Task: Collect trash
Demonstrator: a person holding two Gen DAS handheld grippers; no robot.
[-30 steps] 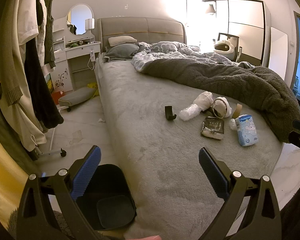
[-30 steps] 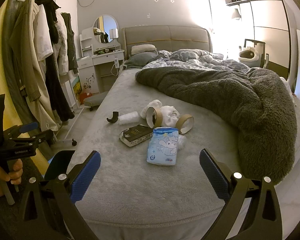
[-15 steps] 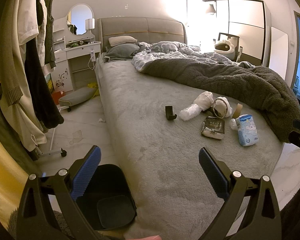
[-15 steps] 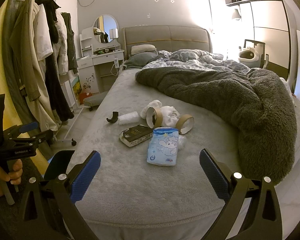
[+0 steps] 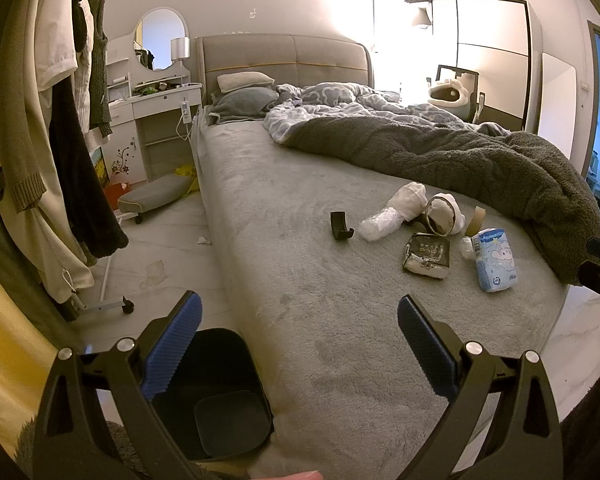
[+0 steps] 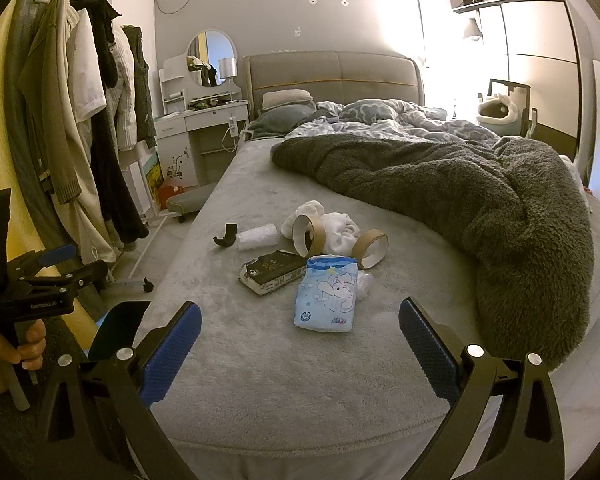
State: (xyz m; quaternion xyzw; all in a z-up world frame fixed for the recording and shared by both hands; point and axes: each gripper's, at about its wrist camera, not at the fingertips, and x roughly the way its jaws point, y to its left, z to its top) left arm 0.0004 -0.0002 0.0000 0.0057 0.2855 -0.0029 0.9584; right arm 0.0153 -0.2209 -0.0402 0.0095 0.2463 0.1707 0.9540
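Observation:
Trash lies on the grey bed: a blue tissue pack, a dark crumpled packet, two cardboard tape rings, white crumpled wrapping, white cloth and a black hook-shaped piece. A black trash bin stands on the floor at the bed's near corner. My left gripper is open and empty above the bin and bed edge. My right gripper is open and empty in front of the tissue pack.
A dark fleece blanket covers the bed's right side. Clothes hang on a rack at the left. A white dressing table and a low wheeled stool stand beside the bed. The left gripper shows in the right wrist view.

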